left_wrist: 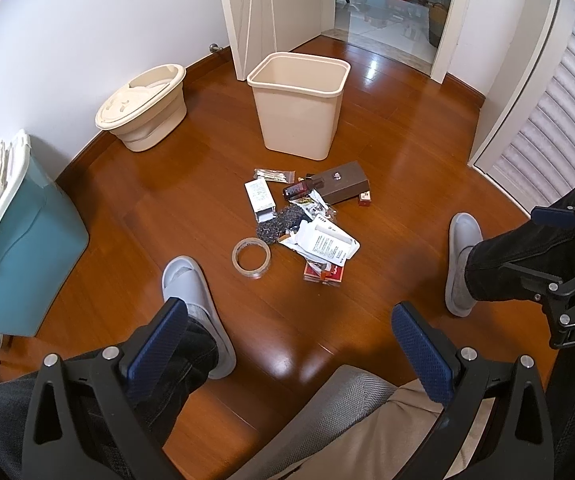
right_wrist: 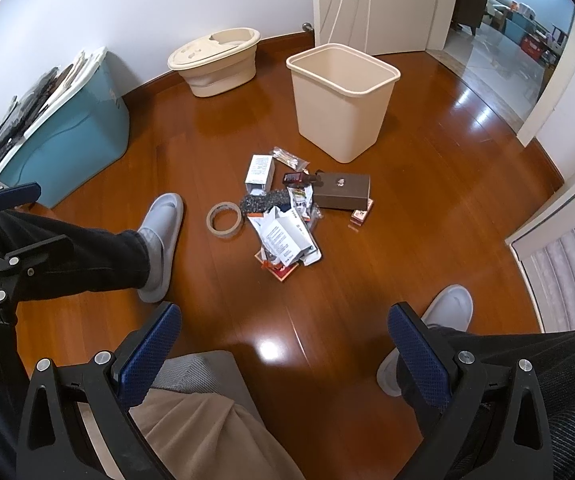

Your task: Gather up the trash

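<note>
A: Location of largest items on wooden floor?

B: Teal storage bin against wall, left side. Cream trash bin upright near doorway, mouth open. Lidded cream bucket to its left, at baseboard.

A: Trash position relative to grippers?

B: Trash pile on floor between bin and seated person's slippers, well ahead of both tools, apart from every finger. Within pile: brown box nearest bin, white carton at left edge, printed white pouch on top at near side, dark bottle beside brown box, bag of cotton swabs toward bin, small red pack just beside brown box. Tape roll flat on floor, just beside pile, toward left slipper.

A: Legible markings?

B: "DAS" on right tool body in left wrist view; "Robot.AI" partly cut on left tool body in right wrist view. Print on pouch and carton too small to read.

A: Tool state and pose?

B: Left gripper spread wide, nothing between blue pads, held above lap, aimed down and forward at floor. Right gripper likewise spread wide, nothing held, same downward-forward attitude over right leg.
</note>
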`<move>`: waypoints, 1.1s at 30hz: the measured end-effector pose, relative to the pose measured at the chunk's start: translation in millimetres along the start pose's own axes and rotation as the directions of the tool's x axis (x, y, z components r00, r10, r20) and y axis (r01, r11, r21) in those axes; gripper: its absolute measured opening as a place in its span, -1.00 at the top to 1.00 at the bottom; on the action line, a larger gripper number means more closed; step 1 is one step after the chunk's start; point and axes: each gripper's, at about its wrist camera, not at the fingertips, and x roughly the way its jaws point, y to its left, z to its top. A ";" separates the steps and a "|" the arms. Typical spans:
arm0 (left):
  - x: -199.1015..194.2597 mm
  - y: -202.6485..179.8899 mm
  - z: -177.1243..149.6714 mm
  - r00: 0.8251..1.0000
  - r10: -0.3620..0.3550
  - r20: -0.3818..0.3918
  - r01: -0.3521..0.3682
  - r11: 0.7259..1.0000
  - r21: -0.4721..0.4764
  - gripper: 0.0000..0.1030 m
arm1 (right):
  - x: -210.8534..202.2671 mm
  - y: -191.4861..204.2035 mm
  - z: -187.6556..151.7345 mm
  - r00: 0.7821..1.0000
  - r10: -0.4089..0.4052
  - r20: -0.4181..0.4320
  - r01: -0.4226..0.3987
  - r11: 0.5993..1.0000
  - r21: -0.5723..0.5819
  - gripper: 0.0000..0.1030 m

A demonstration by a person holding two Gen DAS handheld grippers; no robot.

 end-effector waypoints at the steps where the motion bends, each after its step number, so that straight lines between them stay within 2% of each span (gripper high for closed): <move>1: 0.1 0.4 0.1 1.000 -0.001 0.000 0.001 1.000 0.001 -1.00 | -0.1 0.2 0.1 1.000 -0.001 -0.001 0.001 1.000 -0.001 -0.99; 23: 2.1 1.4 -0.2 1.000 0.002 -0.003 -0.002 1.000 0.001 -1.00 | 3.0 6.6 -2.3 1.000 -0.004 -0.008 0.004 1.000 -0.010 -0.99; 26: 2.8 3.6 1.1 0.999 0.038 0.004 -0.038 0.999 -0.003 -1.00 | 4.4 5.2 -4.5 1.000 -0.006 -0.010 0.006 1.000 -0.011 -0.99; 29: 0.6 8.2 6.9 0.993 0.111 0.036 -0.111 0.994 -0.015 -1.00 | 9.4 4.9 -3.9 0.999 -0.014 -0.030 0.013 1.000 -0.014 -0.99; 31: 3.6 15.1 16.6 0.990 0.137 0.032 -0.136 0.990 -0.034 -1.00 | 15.1 7.6 -2.5 0.998 -0.008 -0.067 0.006 1.000 -0.024 -0.99; 33: 7.1 24.3 28.1 0.988 0.152 0.018 -0.150 0.987 -0.061 -1.00 | 25.1 13.1 2.7 0.990 0.004 -0.140 -0.010 0.999 -0.040 -0.99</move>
